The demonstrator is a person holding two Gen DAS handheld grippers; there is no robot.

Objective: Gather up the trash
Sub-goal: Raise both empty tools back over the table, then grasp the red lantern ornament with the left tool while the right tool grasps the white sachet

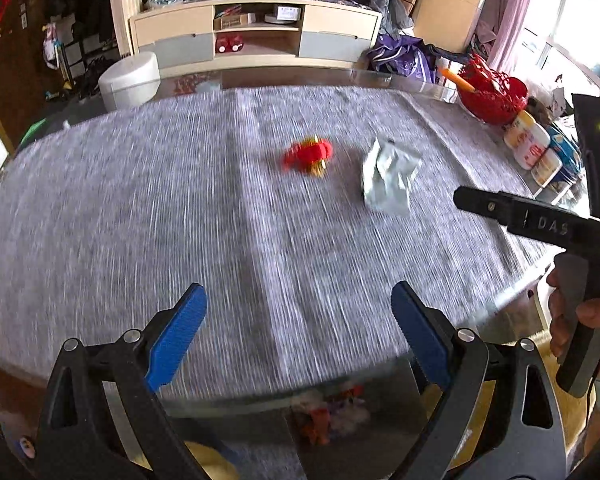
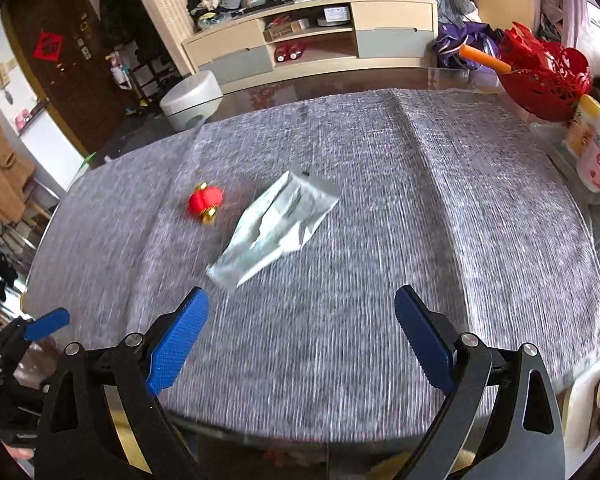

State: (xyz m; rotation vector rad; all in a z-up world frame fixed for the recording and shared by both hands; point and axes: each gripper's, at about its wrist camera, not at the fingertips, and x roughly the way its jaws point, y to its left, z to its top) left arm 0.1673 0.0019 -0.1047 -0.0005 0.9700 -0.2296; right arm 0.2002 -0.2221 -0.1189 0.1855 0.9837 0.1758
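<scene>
A crumpled silver-grey packet (image 1: 390, 178) (image 2: 278, 226) lies on the grey tablecloth (image 1: 180, 208) (image 2: 380, 240). Just left of it sits a small red and gold lantern ornament (image 1: 309, 155) (image 2: 205, 202). My left gripper (image 1: 300, 332) hangs above the table's near edge, open wide, with nothing between its blue pads. My right gripper (image 2: 302, 336) is also open and empty, a little short of the packet. A hand (image 1: 572, 320) holds the right tool's black handle at the right of the left wrist view. Both views are motion-blurred.
A red openwork basket (image 1: 494, 94) (image 2: 544, 80) and several white bottles (image 1: 534, 146) (image 2: 594, 152) stand along the table's right edge. Colourful scraps (image 1: 332, 412) lie below the near edge. Beyond the table are a white round stool (image 1: 130, 78) and a cabinet (image 1: 256, 36).
</scene>
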